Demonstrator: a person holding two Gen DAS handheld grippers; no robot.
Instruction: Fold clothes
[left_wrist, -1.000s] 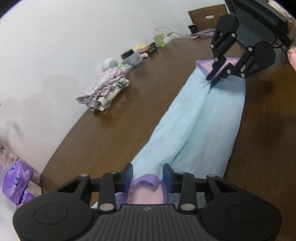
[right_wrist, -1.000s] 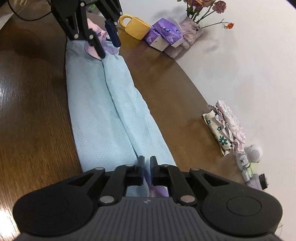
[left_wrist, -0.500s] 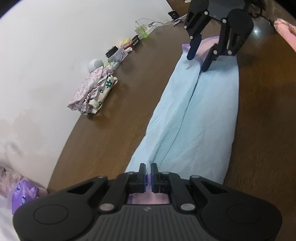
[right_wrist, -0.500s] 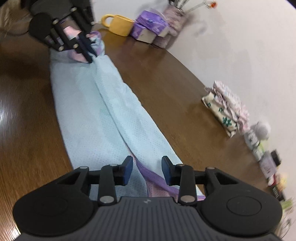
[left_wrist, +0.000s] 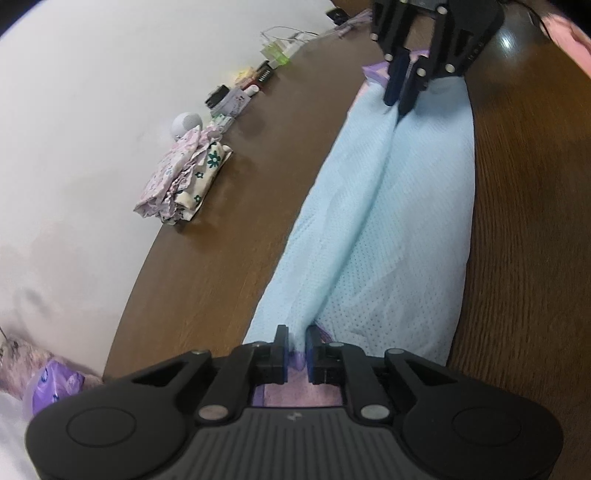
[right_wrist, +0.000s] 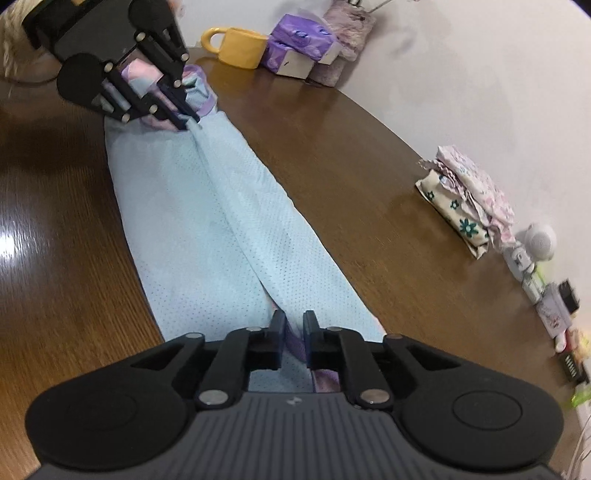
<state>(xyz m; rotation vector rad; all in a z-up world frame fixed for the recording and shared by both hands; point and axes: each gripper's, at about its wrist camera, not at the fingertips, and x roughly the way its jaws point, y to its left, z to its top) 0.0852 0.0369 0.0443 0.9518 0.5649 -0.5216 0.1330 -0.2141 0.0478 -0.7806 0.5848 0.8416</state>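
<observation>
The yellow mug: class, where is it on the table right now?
In the right wrist view the yellow mug stands at the table's far edge by the wall, just left of the purple tissue pack.

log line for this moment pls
left gripper opening, light blue garment between jaws | right gripper closing on other end | garment flat on table

**Clutter lining the wall edge**

Bare table (left_wrist: 524, 236) is lying open on the garment's (left_wrist: 388, 229) near side. Along the far edge, folded cloths (right_wrist: 469, 199), a mug (right_wrist: 240, 48), tissue packs (right_wrist: 303, 48) and small bottles (right_wrist: 524, 258) are narrowing passage.
</observation>
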